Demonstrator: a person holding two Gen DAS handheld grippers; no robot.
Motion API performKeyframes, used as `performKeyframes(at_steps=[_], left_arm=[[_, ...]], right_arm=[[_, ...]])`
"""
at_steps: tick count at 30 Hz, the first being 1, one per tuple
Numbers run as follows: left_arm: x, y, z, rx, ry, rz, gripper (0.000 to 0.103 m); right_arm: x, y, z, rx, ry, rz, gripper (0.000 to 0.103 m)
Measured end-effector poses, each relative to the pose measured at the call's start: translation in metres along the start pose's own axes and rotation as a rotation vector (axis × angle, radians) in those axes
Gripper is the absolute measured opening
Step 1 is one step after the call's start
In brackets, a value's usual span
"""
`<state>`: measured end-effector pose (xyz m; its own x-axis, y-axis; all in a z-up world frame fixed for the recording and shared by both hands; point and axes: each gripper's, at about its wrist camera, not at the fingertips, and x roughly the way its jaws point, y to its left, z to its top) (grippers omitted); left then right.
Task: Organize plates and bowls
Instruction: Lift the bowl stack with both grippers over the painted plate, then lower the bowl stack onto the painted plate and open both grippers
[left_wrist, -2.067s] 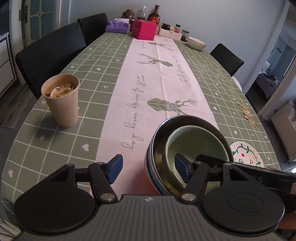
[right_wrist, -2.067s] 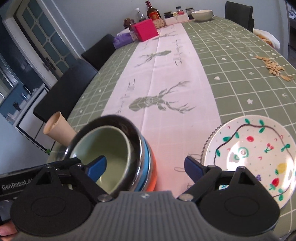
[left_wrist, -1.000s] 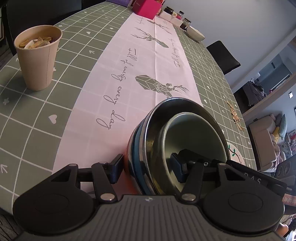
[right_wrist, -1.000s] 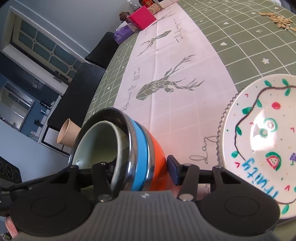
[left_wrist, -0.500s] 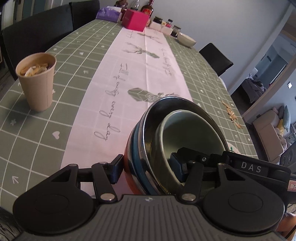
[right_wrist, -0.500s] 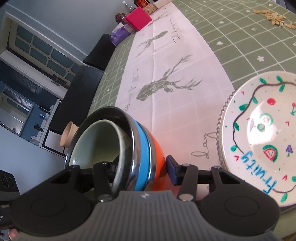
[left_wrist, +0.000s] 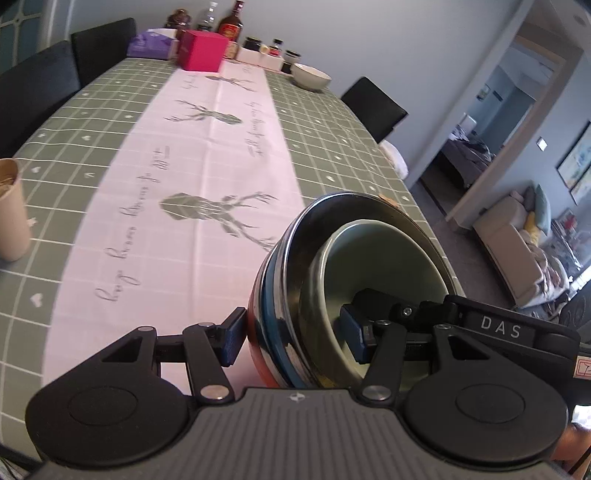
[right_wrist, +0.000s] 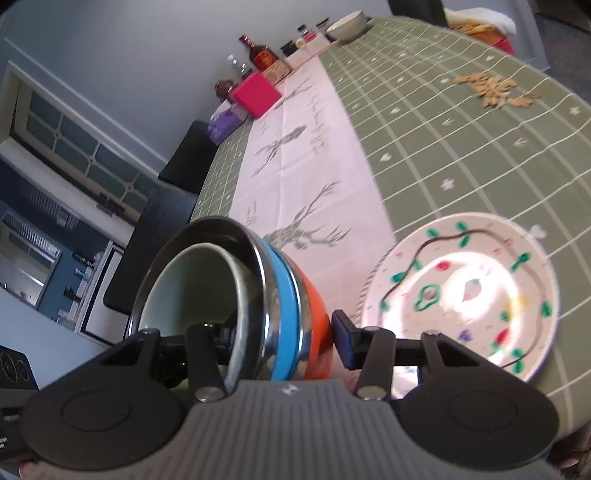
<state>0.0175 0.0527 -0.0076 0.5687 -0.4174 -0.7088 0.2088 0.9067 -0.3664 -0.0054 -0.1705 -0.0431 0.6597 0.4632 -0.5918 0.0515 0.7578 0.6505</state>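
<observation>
A nested stack of bowls (left_wrist: 373, 254), orange outside, then blue, then steel, with a pale green one innermost, hangs tilted above the table's near end. My left gripper (left_wrist: 293, 338) is shut on the stack's wall, one pad on the orange outside, the other inside the green bowl. My right gripper (right_wrist: 284, 339) clamps the opposite side of the stack (right_wrist: 284, 280) the same way. A painted plate (right_wrist: 461, 295) lies on the green cloth to the right. A white bowl (left_wrist: 310, 75) stands at the far end.
A paper cup (left_wrist: 11, 214) holding scraps stands at the left edge. A pink box (left_wrist: 201, 50), a purple tissue pack, bottles and jars crowd the far end. Loose seeds (right_wrist: 491, 88) lie on the right side. Black chairs ring the table (left_wrist: 110, 122).
Both grippers have risen with the bowl stack, carrying it off the cloth. The cup has slid to the left edge of the left view, and the plate shows more fully in the right view.
</observation>
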Motion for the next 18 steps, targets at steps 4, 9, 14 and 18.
performKeyframes(at_steps=[4, 9, 14, 18], left_arm=[[0.016, -0.019, -0.005, 0.023, 0.02, -0.041, 0.063], [0.041, -0.044, -0.009, 0.065, 0.058, -0.052, 0.063], [0.061, -0.058, -0.009, 0.095, 0.1, -0.044, 0.063], [0.07, -0.063, -0.007, 0.11, 0.116, -0.043, 0.063]], right_arm=[[-0.02, -0.016, 0.005, 0.001, -0.036, -0.054, 0.048], [-0.033, -0.046, 0.008, 0.054, -0.061, -0.091, 0.048], [-0.032, -0.068, 0.014, 0.093, -0.056, -0.123, 0.048], [-0.03, -0.078, 0.019, 0.112, -0.049, -0.137, 0.048]])
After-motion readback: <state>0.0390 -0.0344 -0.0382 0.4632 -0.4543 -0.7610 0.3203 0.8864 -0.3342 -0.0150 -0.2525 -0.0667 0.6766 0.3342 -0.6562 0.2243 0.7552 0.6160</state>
